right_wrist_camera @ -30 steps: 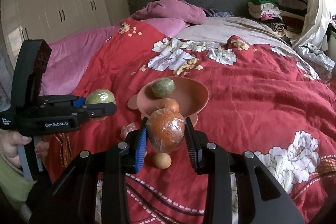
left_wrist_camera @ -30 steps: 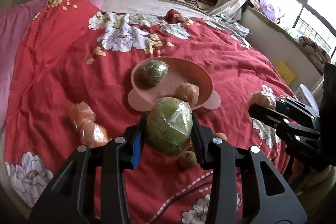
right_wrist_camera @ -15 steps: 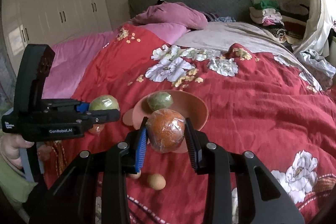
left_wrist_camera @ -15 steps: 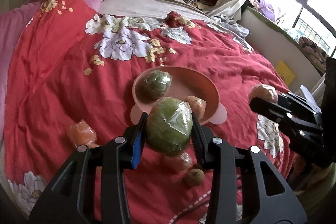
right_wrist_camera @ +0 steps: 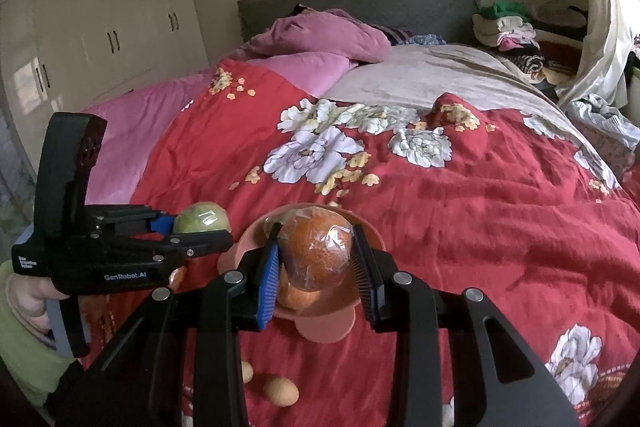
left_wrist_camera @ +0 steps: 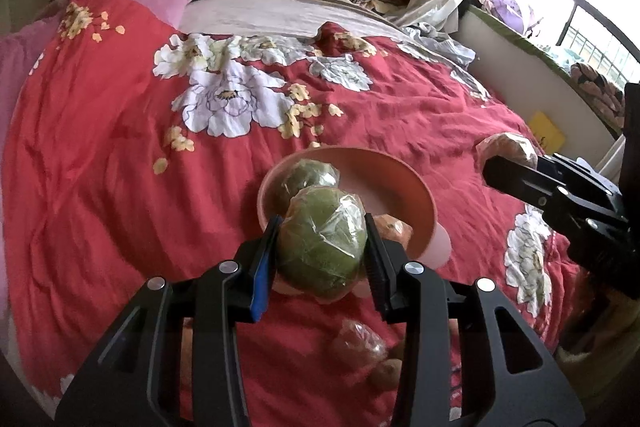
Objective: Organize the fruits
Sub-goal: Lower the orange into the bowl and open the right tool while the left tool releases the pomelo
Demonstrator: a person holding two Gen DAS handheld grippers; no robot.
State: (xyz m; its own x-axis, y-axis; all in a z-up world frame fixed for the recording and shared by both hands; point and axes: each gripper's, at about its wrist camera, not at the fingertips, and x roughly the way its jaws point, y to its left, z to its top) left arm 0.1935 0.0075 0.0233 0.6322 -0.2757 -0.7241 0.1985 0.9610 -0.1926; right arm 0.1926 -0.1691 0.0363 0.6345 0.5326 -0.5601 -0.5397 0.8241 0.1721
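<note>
A pink bowl (left_wrist_camera: 420, 199) sits on the red flowered bedspread and holds a wrapped green fruit (left_wrist_camera: 312, 175) and a wrapped orange (left_wrist_camera: 394, 227). My left gripper (left_wrist_camera: 322, 247) is shut on a second wrapped green fruit (left_wrist_camera: 320, 243) and holds it over the bowl's near rim. My right gripper (right_wrist_camera: 316, 259) is shut on a wrapped orange (right_wrist_camera: 316, 251) above the bowl (right_wrist_camera: 320, 327); it shows at the right of the left wrist view (left_wrist_camera: 506, 163). The left gripper with its green fruit (right_wrist_camera: 202, 219) shows at the left of the right wrist view.
A wrapped orange fruit (left_wrist_camera: 358, 343) and a small brown fruit (left_wrist_camera: 384, 371) lie on the bedspread in front of the bowl. Two small brown fruits (right_wrist_camera: 280, 391) lie near the right gripper. Pink pillows (right_wrist_camera: 332, 39) lie at the head of the bed.
Both grippers have moved forward toward the bowl with their fruits still held. The bowl now lies right under the fingertips in both views.
</note>
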